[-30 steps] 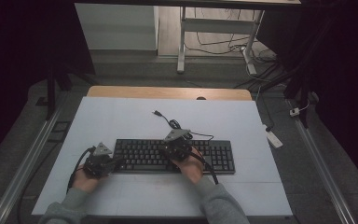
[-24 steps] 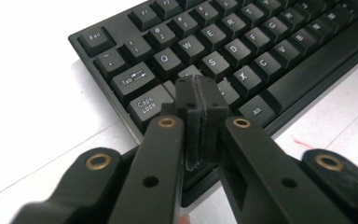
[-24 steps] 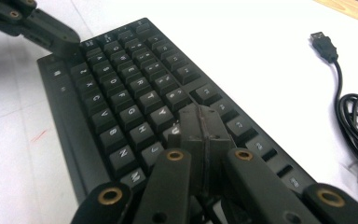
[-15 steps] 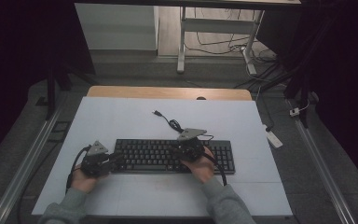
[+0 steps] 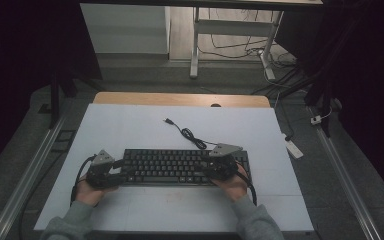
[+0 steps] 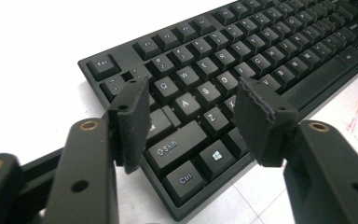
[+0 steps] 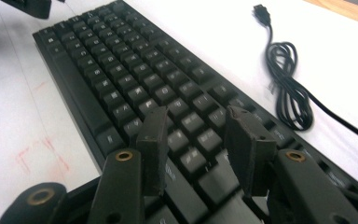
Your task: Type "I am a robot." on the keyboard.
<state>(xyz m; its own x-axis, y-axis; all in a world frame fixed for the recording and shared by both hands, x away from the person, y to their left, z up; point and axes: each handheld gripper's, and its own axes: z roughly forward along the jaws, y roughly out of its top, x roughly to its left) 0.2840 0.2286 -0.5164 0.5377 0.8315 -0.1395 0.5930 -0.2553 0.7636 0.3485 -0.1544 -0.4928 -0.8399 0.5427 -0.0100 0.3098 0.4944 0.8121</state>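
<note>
Now both hands sit at either end of the keyboard (image 5: pixel 180 166), which lies flat on the white table (image 5: pixel 130 125) with its cable (image 5: pixel 190 134) coiled behind. Looks like a two-ended approach before a lift or shift. The left gripper (image 6: pixel 191 119) hovers spread over the Shift corner, holding nothing; the right gripper (image 7: pixel 198 147) gapes over the keys, empty too. Next, each must straddle an edge and close.
</note>
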